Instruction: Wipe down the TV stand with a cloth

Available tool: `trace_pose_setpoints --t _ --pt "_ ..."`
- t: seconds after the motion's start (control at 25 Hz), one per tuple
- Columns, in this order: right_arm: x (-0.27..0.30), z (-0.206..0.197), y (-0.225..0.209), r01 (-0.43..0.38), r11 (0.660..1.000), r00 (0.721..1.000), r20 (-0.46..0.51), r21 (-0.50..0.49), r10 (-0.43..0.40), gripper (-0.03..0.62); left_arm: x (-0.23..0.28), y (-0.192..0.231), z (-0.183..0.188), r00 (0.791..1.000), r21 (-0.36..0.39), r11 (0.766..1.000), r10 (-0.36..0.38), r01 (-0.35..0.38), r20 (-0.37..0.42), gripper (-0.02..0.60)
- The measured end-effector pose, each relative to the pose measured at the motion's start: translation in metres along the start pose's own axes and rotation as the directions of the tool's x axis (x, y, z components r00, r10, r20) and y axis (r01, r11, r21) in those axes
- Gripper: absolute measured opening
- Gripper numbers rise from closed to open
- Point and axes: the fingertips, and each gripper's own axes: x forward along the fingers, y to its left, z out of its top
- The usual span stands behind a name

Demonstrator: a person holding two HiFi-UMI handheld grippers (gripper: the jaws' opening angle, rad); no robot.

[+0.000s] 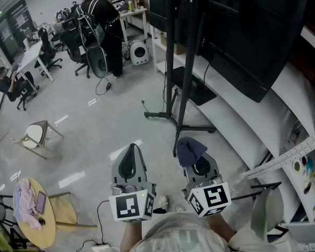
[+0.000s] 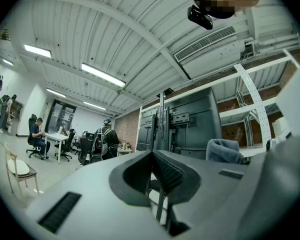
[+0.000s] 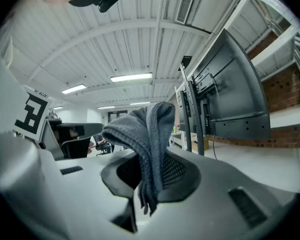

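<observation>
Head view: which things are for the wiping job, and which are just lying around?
For the job:
grey cloth, pinched in the jaws of the right gripper
black TV stand

Just lying about:
wooden chair on the floor
round table with a pink cloth on it
left gripper, jaws shut on nothing

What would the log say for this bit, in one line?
left tongs: shut, empty | right tongs: shut on grey cloth | TV stand: ahead

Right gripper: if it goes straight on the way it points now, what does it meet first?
Probably the TV stand: its post stands just ahead of the right gripper and cloth, slightly right of the line, so it might pass.
</observation>
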Motion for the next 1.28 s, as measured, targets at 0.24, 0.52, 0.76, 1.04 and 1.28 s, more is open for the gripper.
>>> trace_pose_setpoints --t 0.24,0.52,0.76,1.04,1.28 --pt "0.017 0.002 0.001 0.018 1.000 1.000 0.001 -0.010 -0.018 0.058 0.014 0.013 0.005 0.999 -0.004 1.000 -0.020 0.020 0.029 0.015" --pt "0.036 -0.007 0.029 0.014 0.998 1.000 -0.013 -0.056 -0.015 0.057 0.018 0.053 0.002 0.999 -0.024 0.999 -0.023 0.024 0.031 0.015" --pt "0.042 -0.026 0.032 0.065 0.996 0.996 -0.055 -0.058 -0.068 0.058 0.025 0.089 -0.021 1.000 -0.068 0.998 -0.004 0.002 -0.024 0.015" --pt "0.052 -0.024 0.011 0.121 0.990 0.991 -0.048 -0.068 -0.125 0.058 0.054 0.095 -0.027 0.999 -0.115 0.993 -0.036 0.036 0.004 0.015" --pt "0.084 0.008 -0.021 0.166 0.982 0.986 0.047 -0.086 -0.163 0.058 0.120 0.060 -0.039 0.987 -0.137 0.979 -0.157 0.154 -0.017 0.015"
